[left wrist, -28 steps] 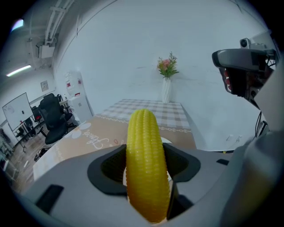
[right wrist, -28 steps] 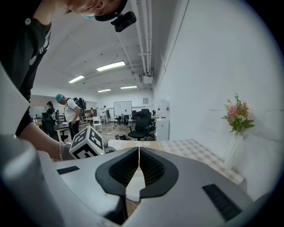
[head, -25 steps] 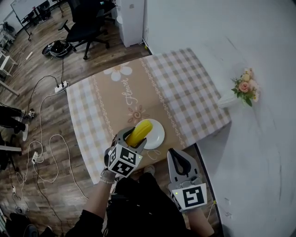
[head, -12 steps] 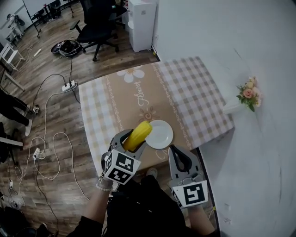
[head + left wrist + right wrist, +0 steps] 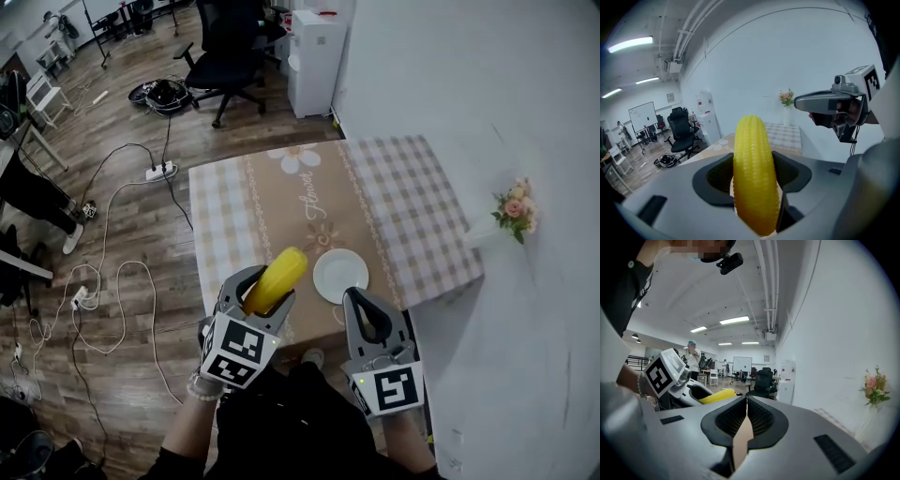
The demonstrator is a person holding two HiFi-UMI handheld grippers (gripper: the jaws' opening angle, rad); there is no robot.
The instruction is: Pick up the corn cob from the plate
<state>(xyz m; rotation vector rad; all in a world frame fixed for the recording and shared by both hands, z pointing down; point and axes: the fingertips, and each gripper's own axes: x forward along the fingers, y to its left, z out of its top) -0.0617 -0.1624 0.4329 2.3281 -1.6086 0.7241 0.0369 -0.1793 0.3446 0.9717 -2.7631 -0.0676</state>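
Left gripper (image 5: 264, 287): grey moulded shell, rounded jaws.
Right gripper (image 5: 362, 300): same grey shell, small green lights near its cube.
Left cube (image 5: 238, 347), right cube (image 5: 392, 389): white, with black square markers.
Pads (image 5: 733, 416): black, fine mesh texture.
Sleeve (image 5: 187, 455): black.
Bracelet (image 5: 195, 389): pale beads, on the left wrist.

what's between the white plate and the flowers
Nothing but bare checked tablecloth lies between the plate and the flowers; the head view shows it.
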